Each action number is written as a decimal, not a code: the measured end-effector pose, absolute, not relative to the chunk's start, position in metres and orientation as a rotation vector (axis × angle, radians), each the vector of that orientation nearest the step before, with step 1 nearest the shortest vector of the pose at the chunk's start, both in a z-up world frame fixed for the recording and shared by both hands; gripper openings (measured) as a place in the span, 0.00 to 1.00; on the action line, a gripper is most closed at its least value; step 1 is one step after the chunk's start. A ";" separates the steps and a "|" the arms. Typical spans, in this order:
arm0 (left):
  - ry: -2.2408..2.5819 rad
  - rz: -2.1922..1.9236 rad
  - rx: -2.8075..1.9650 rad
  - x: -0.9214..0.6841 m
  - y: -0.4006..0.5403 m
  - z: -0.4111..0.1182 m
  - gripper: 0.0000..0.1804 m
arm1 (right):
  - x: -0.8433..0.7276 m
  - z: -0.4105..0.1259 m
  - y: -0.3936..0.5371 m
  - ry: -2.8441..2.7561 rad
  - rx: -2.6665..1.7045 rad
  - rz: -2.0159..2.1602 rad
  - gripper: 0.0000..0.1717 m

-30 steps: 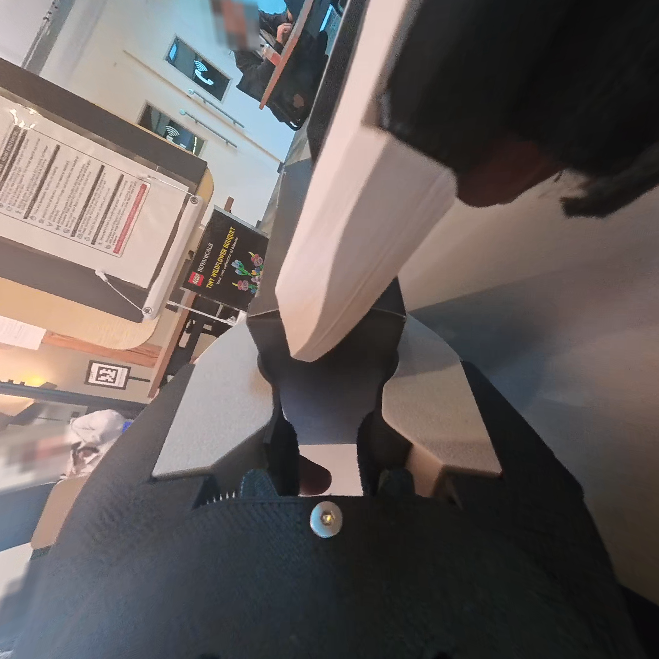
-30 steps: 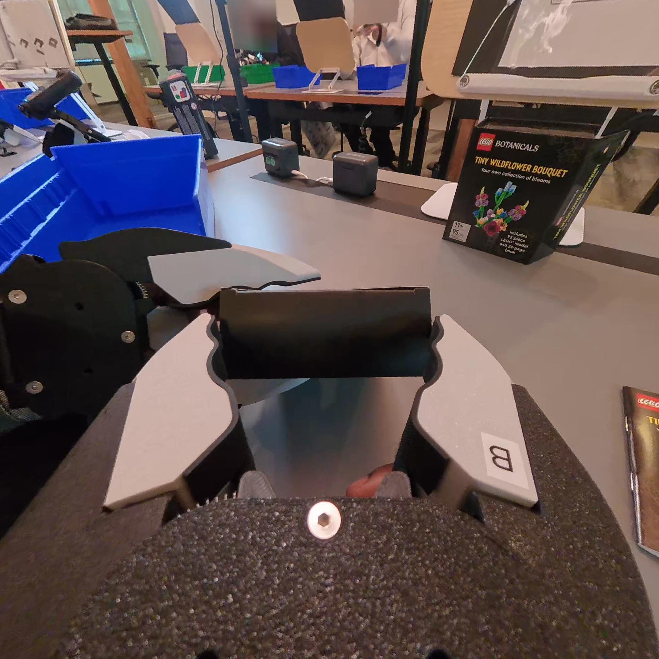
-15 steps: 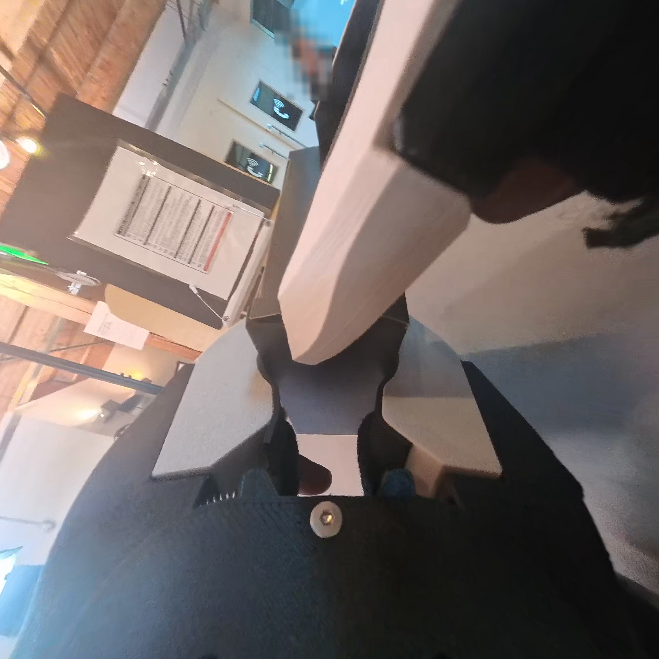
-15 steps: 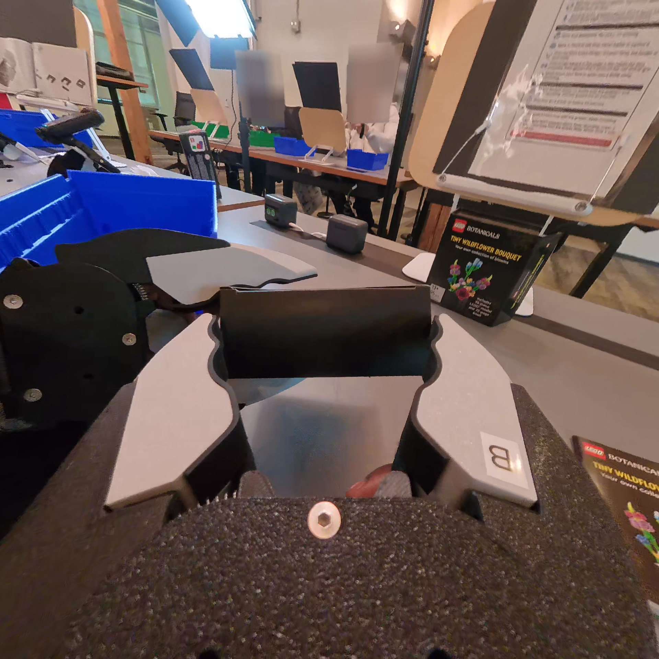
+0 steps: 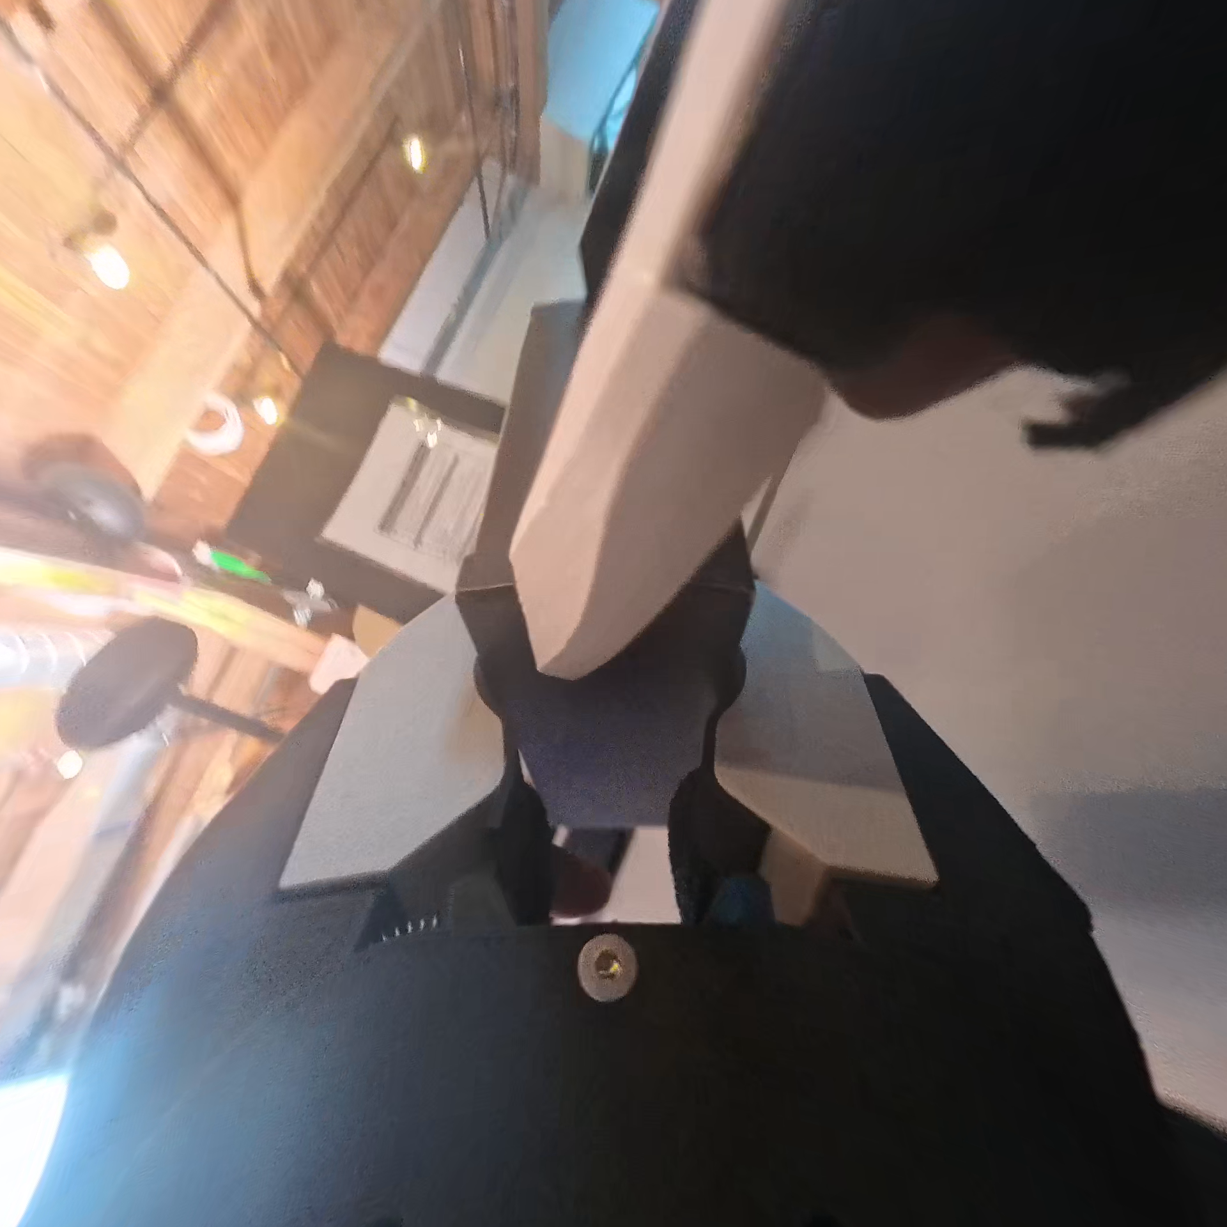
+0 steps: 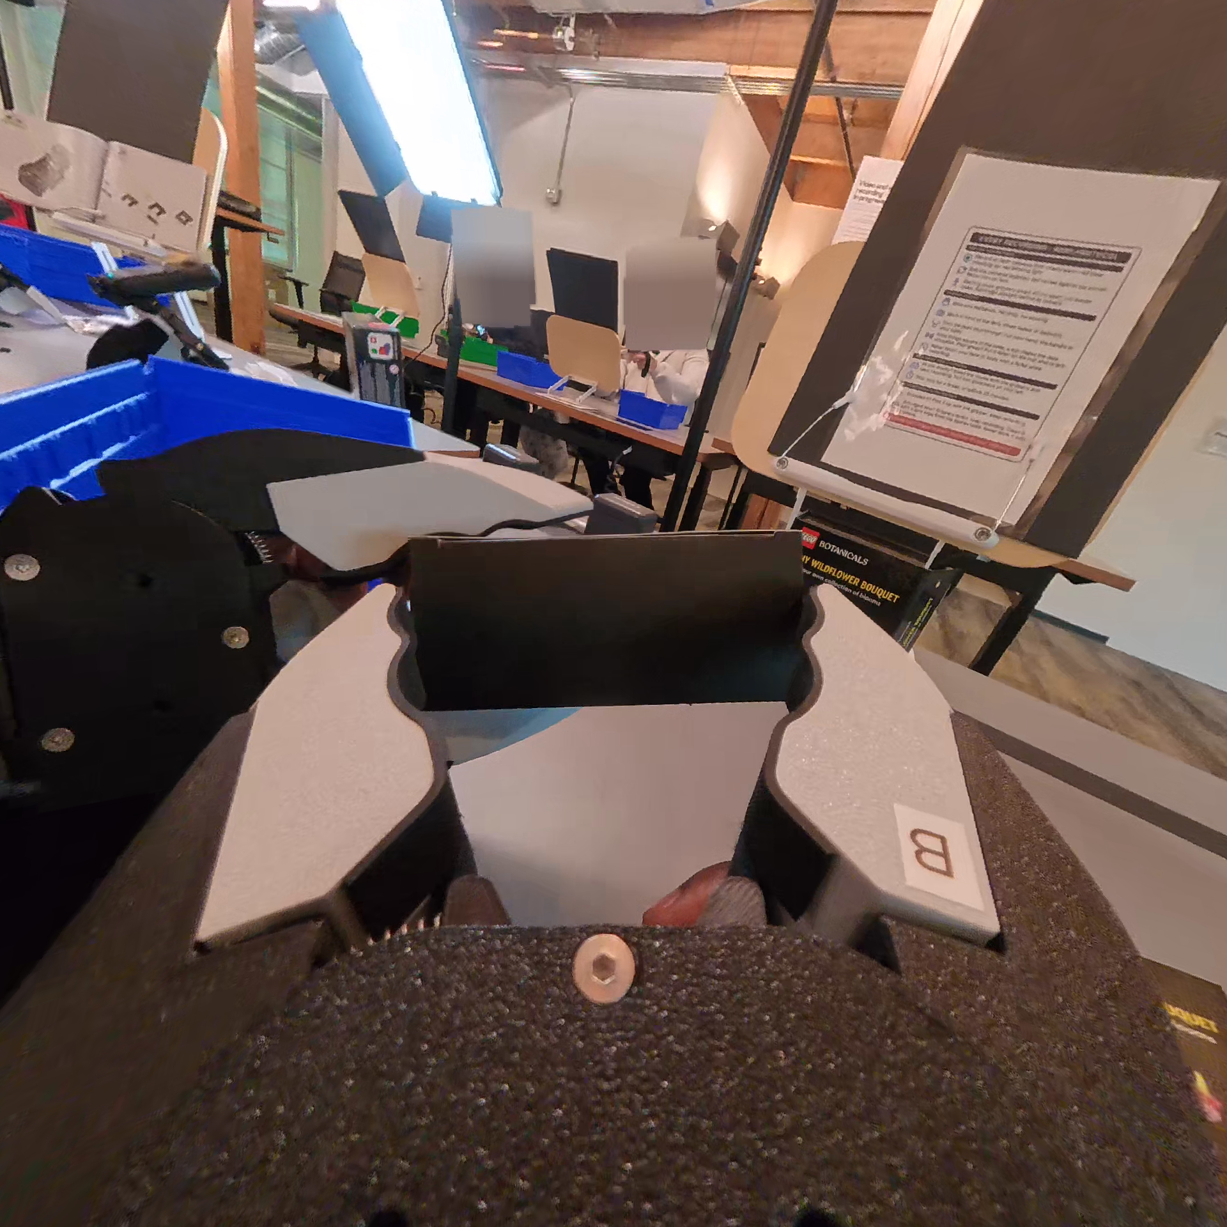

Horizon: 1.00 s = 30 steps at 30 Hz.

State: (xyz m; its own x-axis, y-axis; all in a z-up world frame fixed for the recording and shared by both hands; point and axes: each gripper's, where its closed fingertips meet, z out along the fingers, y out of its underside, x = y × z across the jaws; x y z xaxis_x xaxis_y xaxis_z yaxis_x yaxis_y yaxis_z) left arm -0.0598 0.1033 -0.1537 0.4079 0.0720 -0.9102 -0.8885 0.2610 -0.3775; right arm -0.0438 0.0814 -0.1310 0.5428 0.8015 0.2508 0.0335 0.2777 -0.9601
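Note:
Both grippers hold one black cardboard box (image 6: 604,617) up in the air. My right gripper (image 6: 604,611) is shut on the box across its width, with both grey fingers pressed on its ends. In the left wrist view the box (image 5: 597,737) sits between the fingers of my left gripper (image 5: 607,637), which is shut on it from the side. A pale finger of the right gripper (image 5: 651,498) crosses in front of it. The left gripper's upper finger (image 6: 425,504) shows at the box's left end in the right wrist view.
A blue bin (image 6: 199,405) stands at the left. A dark boxed flower set (image 6: 863,584) stands behind on the grey table (image 6: 1095,830), under a stand with a printed sheet (image 6: 996,345). A booklet (image 6: 1195,1062) lies at the lower right. People sit at far tables.
Both grippers have tilted upward together with the box held between them. The views have swung from the table toward the wall and ceiling. The grasps look unchanged.

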 end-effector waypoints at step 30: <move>1.296 -0.558 -1.421 0.072 0.078 -0.207 0.74 | 0.041 -0.164 0.060 -1.787 -1.130 0.917 0.63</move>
